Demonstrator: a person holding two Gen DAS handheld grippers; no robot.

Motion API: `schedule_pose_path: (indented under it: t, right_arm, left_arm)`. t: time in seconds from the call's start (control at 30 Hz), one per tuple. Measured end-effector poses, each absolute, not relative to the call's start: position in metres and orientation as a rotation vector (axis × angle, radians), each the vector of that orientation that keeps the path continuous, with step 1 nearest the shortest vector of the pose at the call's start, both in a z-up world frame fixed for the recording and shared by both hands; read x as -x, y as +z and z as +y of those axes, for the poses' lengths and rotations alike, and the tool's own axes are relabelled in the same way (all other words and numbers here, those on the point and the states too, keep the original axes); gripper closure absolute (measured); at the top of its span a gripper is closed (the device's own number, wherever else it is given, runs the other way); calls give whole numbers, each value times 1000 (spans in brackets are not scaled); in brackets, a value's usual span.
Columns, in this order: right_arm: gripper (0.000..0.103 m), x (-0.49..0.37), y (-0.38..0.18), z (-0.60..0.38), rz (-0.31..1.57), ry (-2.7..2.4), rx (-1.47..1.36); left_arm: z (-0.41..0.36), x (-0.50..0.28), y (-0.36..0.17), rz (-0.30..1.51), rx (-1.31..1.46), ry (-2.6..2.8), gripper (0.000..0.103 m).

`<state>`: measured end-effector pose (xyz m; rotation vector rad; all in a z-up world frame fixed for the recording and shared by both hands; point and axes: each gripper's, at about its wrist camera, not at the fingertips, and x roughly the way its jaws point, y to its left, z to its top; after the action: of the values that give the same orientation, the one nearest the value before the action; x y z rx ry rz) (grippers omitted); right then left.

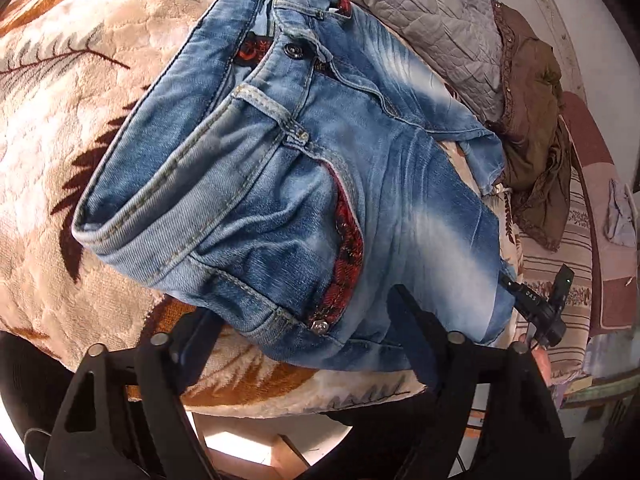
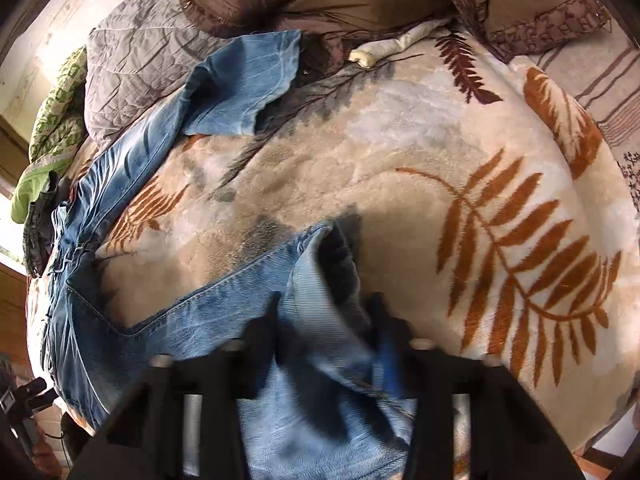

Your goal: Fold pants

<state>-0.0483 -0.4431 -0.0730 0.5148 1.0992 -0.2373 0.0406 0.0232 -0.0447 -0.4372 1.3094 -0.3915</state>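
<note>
Two grips to weigh, nearest first. Left tool (image 1: 304, 320): released, straddling the hip corner of the pants (image 1: 320, 160) by the red-trimmed pocket, denim between the fingers but not visibly pinched. Right tool (image 2: 326, 312): clenched on a leg hem, cloth bunched and raised between the blurred fingers. Pants spread front-up across the plush leaf-print blanket (image 1: 80, 120) on the bed, waistband gaping open, legs splayed apart, far leg kinked back near its hem. Likely handling: soft but weighty denim, thick at waistband and seams, limp in the legs, dragging rather than sliding on the pile; best taken at seams, hem or waistband, both layers together. Farther off, crowding the fold: grey quilted pillow (image 1: 420, 20) touching the far leg, brown garment (image 1: 532, 120) just beside that hem, white rolled cloth (image 2: 400, 46) nearby, green cloth (image 2: 60, 92) beyond the waist.
</note>
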Motion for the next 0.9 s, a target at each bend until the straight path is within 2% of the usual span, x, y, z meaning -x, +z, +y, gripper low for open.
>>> schedule_pose_path:
  t: [0.03,0.07,0.2,0.37,0.47,0.5,0.53,0.57,0.63,0.67,0.8,0.9]
  right_arm:
    - [90,50,-67,-439,1082,-216,-513]
    - [91,52,-56,-436,1050,-215,-476]
    - [91,75,1,-460,853,-316,-456]
    - [87,74,-55,-505,1058,-435,-570]
    - [80,95,-55,-510,1025,-452,-592]
    - [69,106,-47,-513,986,-473,-608]
    - [56,119,-38,-516,949,-493,-627]
    - [51,133,-30,-517,911,-509,-644]
    - [33,159,-26,-514,889,-515,-678]
    - [33,169,-31,-511,898,-506,-702]
    - [33,193,-69,-499,943,-455,-863]
    - [33,199,-85,-496,810,-424,-995]
  left_arm:
    - [22,-43,-38,1297,441,-399,56]
    - [24,-44,-31,1283,460,-411,71]
    - [26,-49,-24,1264,423,-383,74]
    - [31,-48,-60,1367,438,-345,74]
    - [43,-42,-45,1334,425,-374,74]
    - [48,-39,-38,1315,423,-392,73]
    - [53,-37,-32,1300,426,-411,67]
    - [60,-34,-26,1278,434,-427,53]
    - [67,-31,-19,1223,441,-425,32]
    - [70,-32,-18,1202,445,-417,29]
    - [66,-45,-34,1248,547,-456,29]
    - [47,-52,-50,1307,570,-452,30]
